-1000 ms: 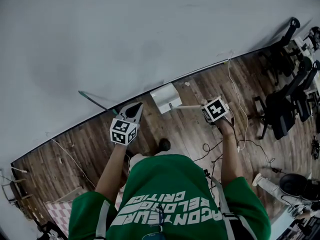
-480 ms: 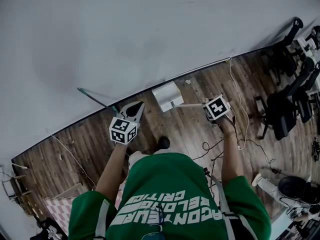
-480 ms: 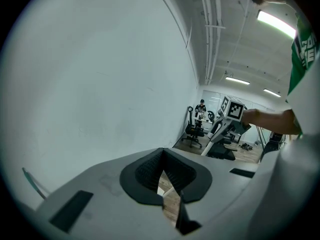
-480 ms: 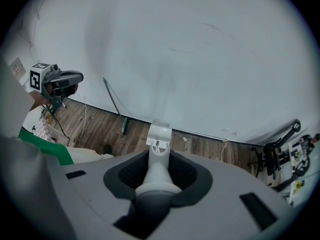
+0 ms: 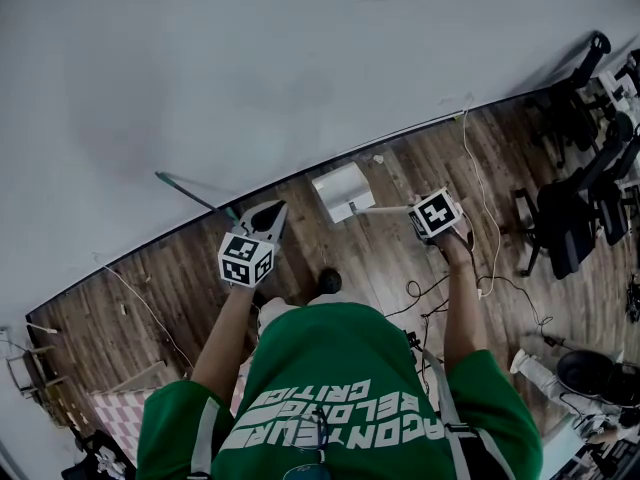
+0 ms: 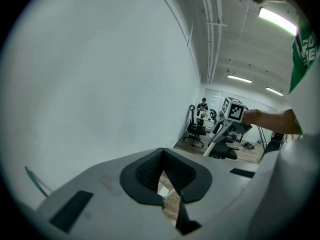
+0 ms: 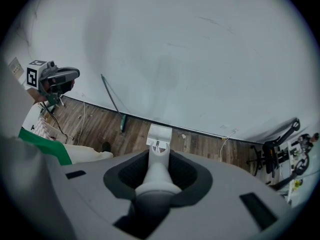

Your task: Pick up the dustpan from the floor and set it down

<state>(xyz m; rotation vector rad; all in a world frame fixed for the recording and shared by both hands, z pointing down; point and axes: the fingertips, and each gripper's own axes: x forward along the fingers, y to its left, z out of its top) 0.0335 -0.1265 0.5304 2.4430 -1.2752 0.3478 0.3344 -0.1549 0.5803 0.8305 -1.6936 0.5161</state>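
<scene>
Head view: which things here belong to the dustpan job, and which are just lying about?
Job: dustpan, gripped by the right claw.
Lying about: green stick against the wall, office chairs, floor cables, the empty left claw.

In the right gripper view the dustpan (image 7: 160,135) handle's near end vanishes between the jaws of the right gripper (image 7: 159,181). In the head view, office chairs (image 5: 612,168) at 3 o'clock are cut by the edge; a checked thing (image 5: 118,423) at 8 o'clock is half hidden behind a green sleeve (image 5: 170,418). In the left gripper view a figure (image 6: 202,105) toward 3 o'clock is too small to tell.
</scene>
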